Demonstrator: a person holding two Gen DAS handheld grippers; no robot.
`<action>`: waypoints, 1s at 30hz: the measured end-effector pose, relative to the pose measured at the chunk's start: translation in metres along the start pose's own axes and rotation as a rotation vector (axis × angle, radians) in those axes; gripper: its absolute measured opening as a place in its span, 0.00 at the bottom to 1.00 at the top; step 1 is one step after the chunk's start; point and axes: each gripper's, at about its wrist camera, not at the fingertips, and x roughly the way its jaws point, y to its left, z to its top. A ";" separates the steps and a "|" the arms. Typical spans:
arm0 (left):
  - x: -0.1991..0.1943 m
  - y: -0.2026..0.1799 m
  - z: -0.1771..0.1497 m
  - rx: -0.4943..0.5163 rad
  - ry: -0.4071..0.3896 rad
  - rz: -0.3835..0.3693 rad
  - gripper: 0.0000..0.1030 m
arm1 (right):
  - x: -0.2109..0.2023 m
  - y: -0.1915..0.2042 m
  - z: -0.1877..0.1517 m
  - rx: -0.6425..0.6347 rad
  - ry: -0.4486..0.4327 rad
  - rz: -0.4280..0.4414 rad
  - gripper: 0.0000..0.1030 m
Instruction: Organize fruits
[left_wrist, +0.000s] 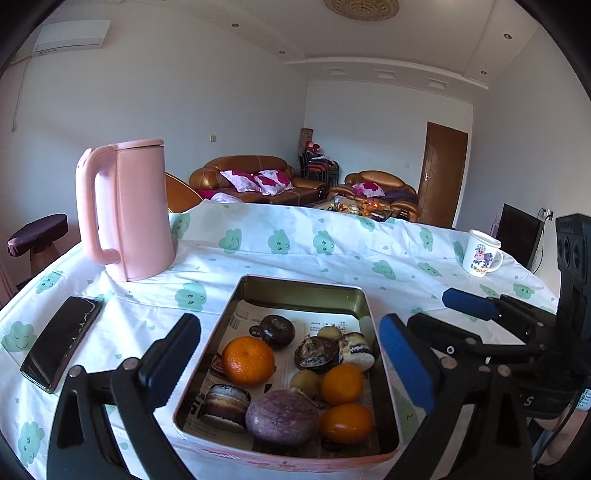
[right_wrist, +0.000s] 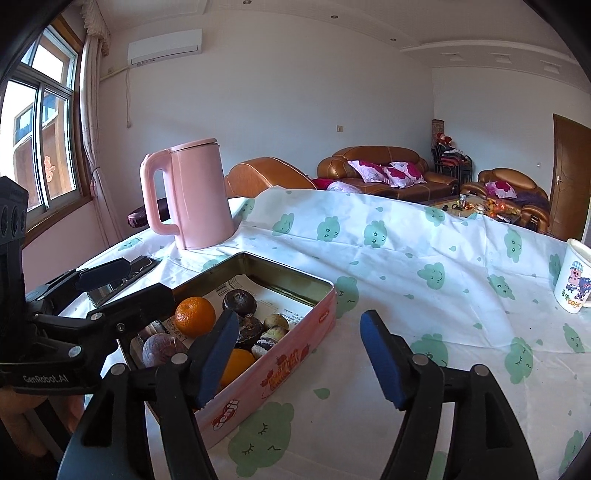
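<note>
A pink tin box (left_wrist: 306, 291) (right_wrist: 280, 369) lined with newspaper holds three oranges, dark mangosteens, a purple round fruit and small cakes. The biggest orange (left_wrist: 248, 360) (right_wrist: 195, 316) lies at its left. My left gripper (left_wrist: 291, 363) is open and empty, its jaws standing on either side of the tin just above it. My right gripper (right_wrist: 301, 360) is open and empty beside the tin's right wall; it also shows in the left wrist view (left_wrist: 465, 302). The left gripper also shows in the right wrist view (right_wrist: 122, 284).
A pink kettle (left_wrist: 125, 210) (right_wrist: 192, 194) stands behind the tin. A black phone (left_wrist: 61, 347) lies at the left. A white cartoon mug (left_wrist: 480, 256) (right_wrist: 574, 282) stands at the right. The cloth with green clouds (right_wrist: 406, 266) covers the table.
</note>
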 end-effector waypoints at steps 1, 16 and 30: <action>-0.001 -0.001 0.000 -0.001 -0.003 0.000 0.96 | -0.003 0.001 0.000 -0.001 -0.006 -0.001 0.68; -0.006 -0.006 0.001 0.003 -0.016 -0.003 1.00 | -0.027 -0.003 -0.001 -0.005 -0.052 -0.046 0.71; -0.006 -0.008 0.003 0.010 -0.014 0.014 1.00 | -0.035 -0.008 -0.004 -0.006 -0.058 -0.074 0.71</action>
